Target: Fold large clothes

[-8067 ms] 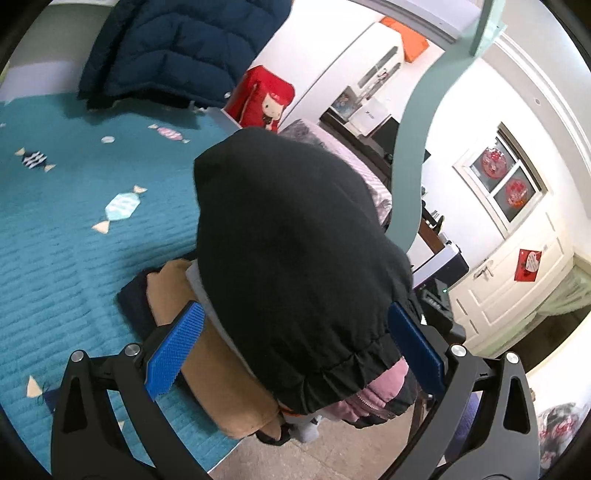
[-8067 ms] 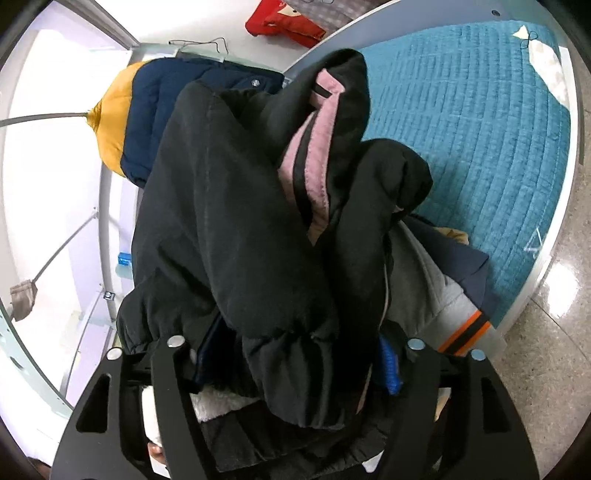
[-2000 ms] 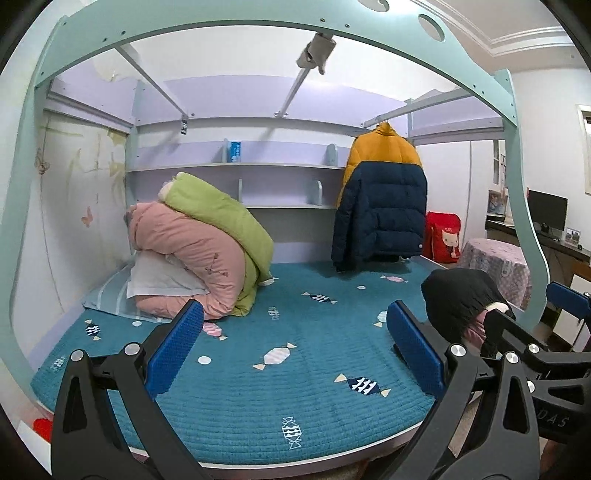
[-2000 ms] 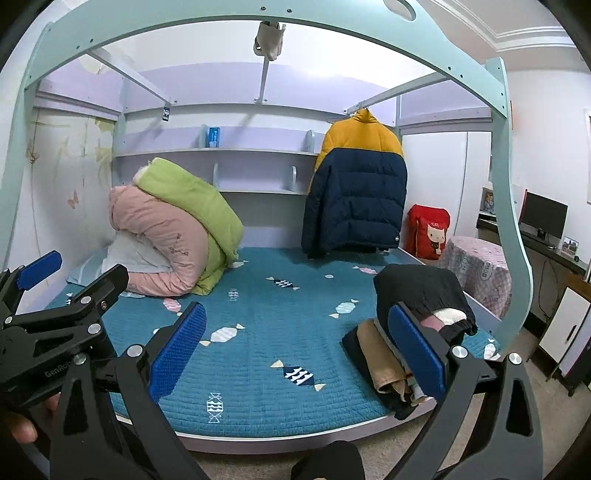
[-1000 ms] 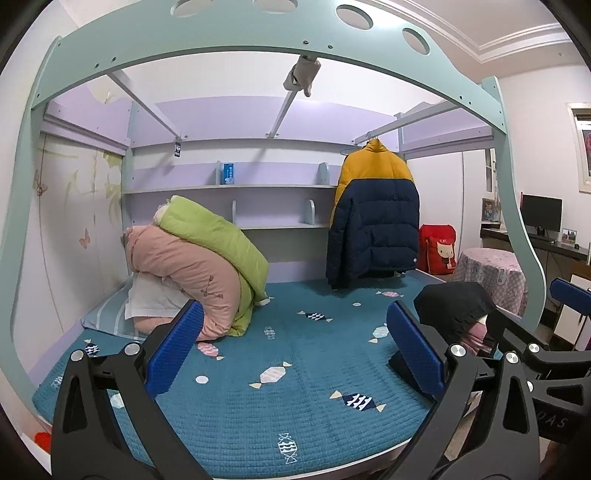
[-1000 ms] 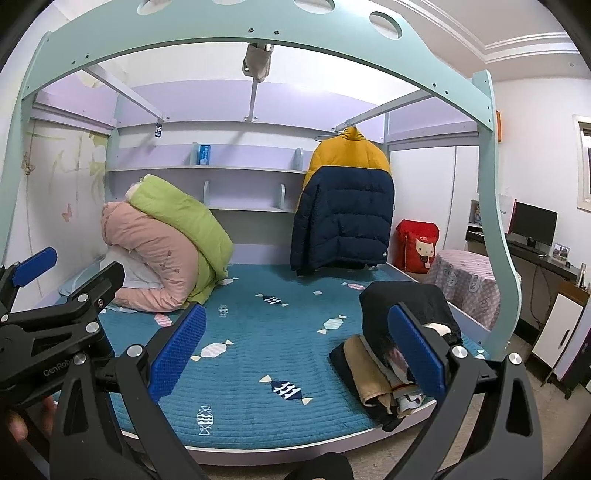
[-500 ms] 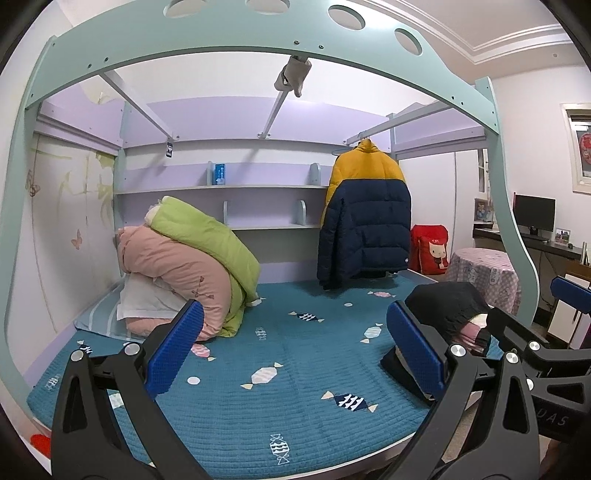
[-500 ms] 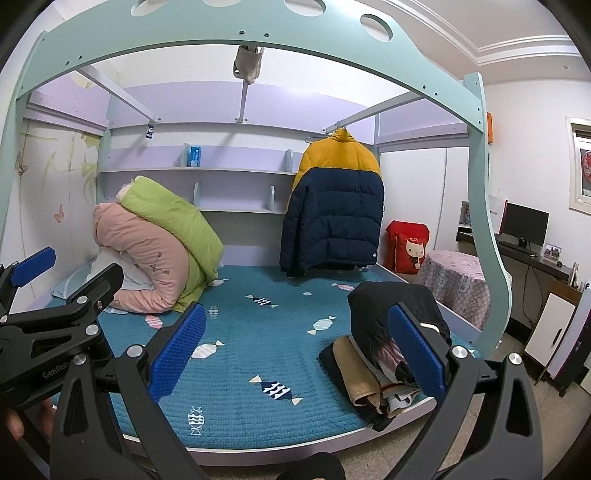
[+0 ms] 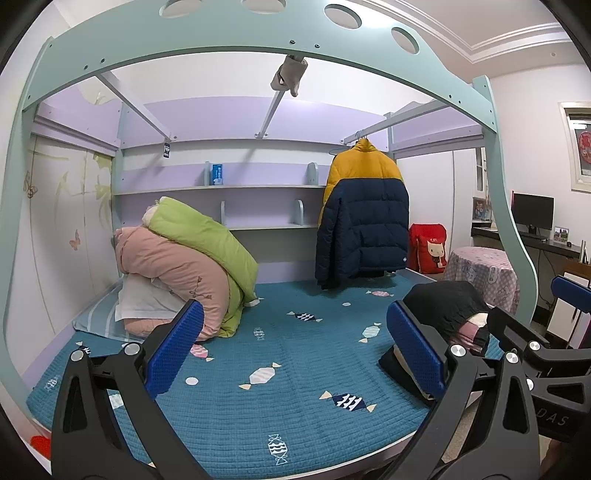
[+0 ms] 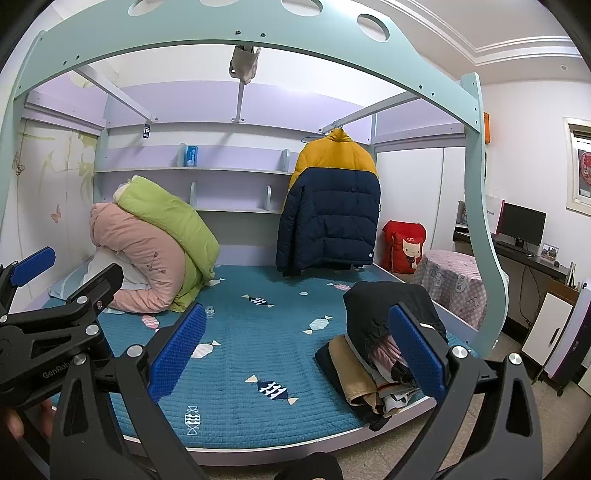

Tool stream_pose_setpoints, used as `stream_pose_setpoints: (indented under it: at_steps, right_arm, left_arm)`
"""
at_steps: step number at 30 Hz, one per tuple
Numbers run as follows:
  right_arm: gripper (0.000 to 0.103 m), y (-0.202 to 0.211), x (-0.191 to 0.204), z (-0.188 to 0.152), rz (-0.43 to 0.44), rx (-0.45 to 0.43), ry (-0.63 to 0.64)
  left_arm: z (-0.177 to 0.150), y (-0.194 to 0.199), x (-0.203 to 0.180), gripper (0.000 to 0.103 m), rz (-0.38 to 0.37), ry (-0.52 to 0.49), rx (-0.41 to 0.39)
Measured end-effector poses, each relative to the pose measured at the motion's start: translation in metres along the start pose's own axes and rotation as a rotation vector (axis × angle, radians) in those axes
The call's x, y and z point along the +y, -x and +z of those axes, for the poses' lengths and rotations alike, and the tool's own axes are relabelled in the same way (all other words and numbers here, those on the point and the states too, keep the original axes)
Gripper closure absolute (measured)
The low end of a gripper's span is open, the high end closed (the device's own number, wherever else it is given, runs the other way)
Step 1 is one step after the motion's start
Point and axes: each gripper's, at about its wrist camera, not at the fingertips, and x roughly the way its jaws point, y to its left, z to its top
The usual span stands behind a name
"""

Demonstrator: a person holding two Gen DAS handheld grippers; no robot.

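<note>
A folded black jacket (image 10: 384, 306) with pink lining tops a stack of folded clothes (image 10: 354, 373) at the right front corner of the teal bed (image 10: 251, 354). The left wrist view catches that jacket (image 9: 443, 306) partly behind a fingertip and the other gripper. A yellow and navy puffer jacket (image 10: 328, 206) hangs from a rail at the back, also in the left wrist view (image 9: 364, 218). My left gripper (image 9: 293, 349) is open and holds nothing, back from the bed's front edge. My right gripper (image 10: 295, 347) is open too, nothing between its fingers.
Pink and green quilts (image 10: 147, 243) are piled on a pillow at the bed's back left. A mint bed frame arch (image 10: 236, 33) spans overhead. A red bag (image 10: 404, 242), a cloth-covered round table (image 10: 454, 280) and a desk with a monitor (image 10: 521, 225) stand to the right.
Both grippers let go of the black jacket, which now lies on the stack, and drew back from the bed; over the last second they keep backing away slightly.
</note>
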Motion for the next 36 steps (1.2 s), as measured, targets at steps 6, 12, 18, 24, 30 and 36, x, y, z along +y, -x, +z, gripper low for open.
stream_pose_setpoints:
  at_steps: [6, 12, 18, 24, 30, 36]
  right_arm:
    - [0.007, 0.0014, -0.0011, -0.0008, -0.004, 0.001, -0.002]
    - [0.007, 0.0016, -0.003, -0.0013, -0.006, 0.001, -0.004]
    - [0.007, 0.0011, -0.0046, -0.0014, -0.005, 0.0, -0.003]
    - [0.007, 0.0007, -0.0045, -0.0011, -0.005, 0.0, -0.003]
    - [0.007, 0.0004, -0.0051, -0.0009, -0.005, 0.001, -0.002]
    - [0.007, 0.0002, -0.0053, -0.0007, -0.004, 0.001, -0.003]
  left_arm:
    - [0.0001, 0.0003, -0.0007, 0.004, -0.001, 0.002, 0.0]
    - [0.0001, 0.0004, -0.0012, 0.004, 0.001, 0.0, -0.001]
    - [0.0002, -0.0001, -0.0012, 0.004, 0.001, -0.002, -0.001]
    - [0.0009, -0.0013, -0.0021, 0.004, 0.0, -0.003, 0.0]
    - [0.0011, -0.0015, -0.0026, 0.004, 0.001, -0.004, 0.001]
    - [0.0008, -0.0018, -0.0025, 0.004, -0.001, -0.003, 0.001]
